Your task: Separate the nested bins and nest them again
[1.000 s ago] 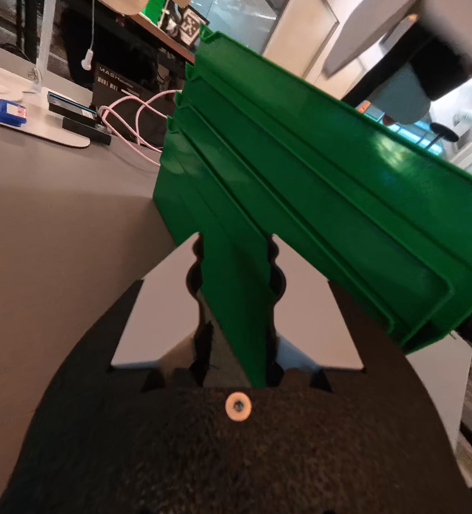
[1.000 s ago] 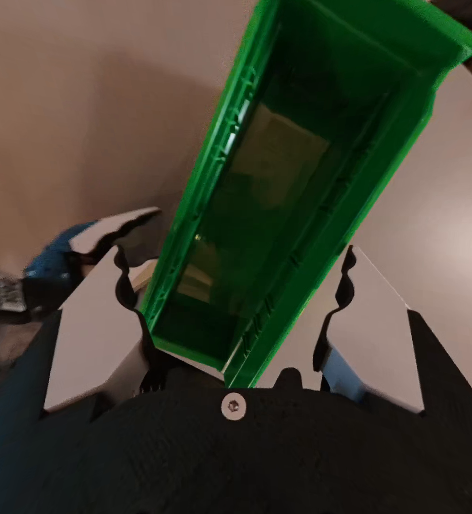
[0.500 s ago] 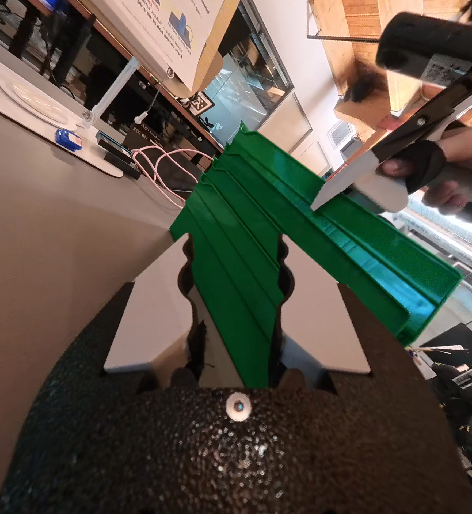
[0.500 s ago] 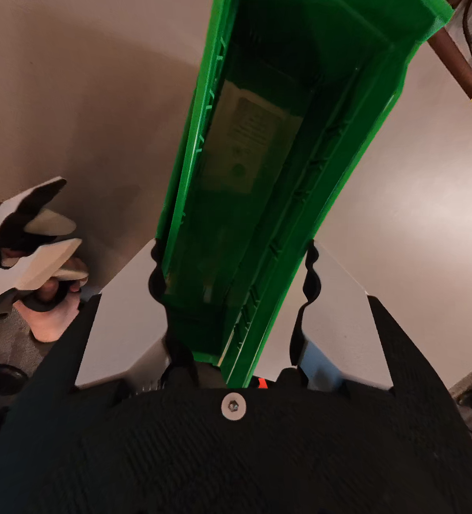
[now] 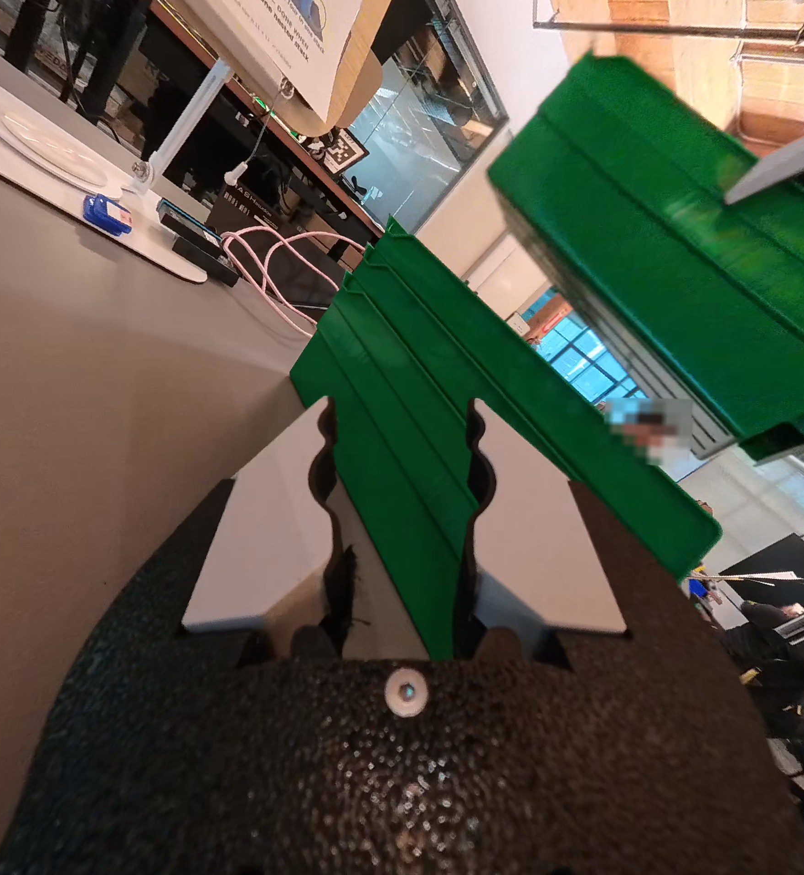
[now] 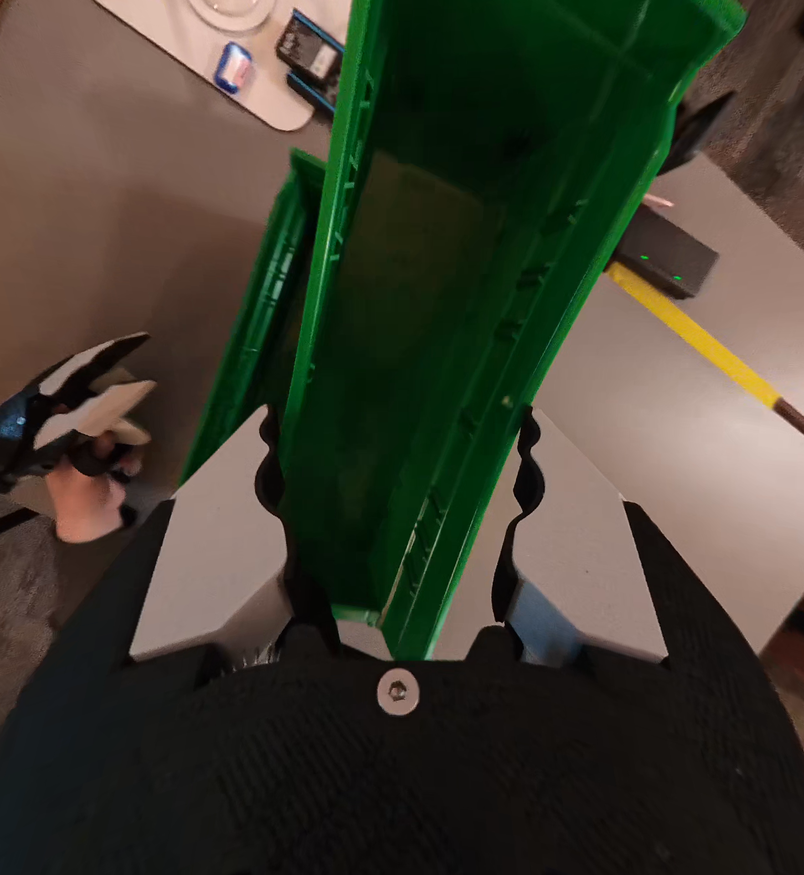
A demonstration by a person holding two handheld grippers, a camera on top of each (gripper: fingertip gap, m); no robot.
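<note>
Left gripper: pinched on a long side wall of the lower green bin, which is seen edge-on between the two pale fingers; a hand is seen at its handle in the right wrist view.
Right gripper: one wall of the lifted green bin is lodged against its left finger; whether the jaws are pressed onto it cannot be told, since a gap is seen beside the right finger.
Surface: grey-brown, spread out left of and beyond the left gripper.
Lifted green bin: held clear of the lower one, up and to the right of the left gripper; its open interior is faced by the right wrist camera, and it runs straight ahead from the right gripper.
Lower green bin: tilted on the surface, running forward and to the right from the left gripper; in the right wrist view its rim is seen just left of the lifted bin.
White mat: laid far ahead and left of both grippers.
Yellow rod: seen to the right of the right gripper.
Pink cable: looped beyond the left gripper, near the mat.
Blue case: set on the mat.
</note>
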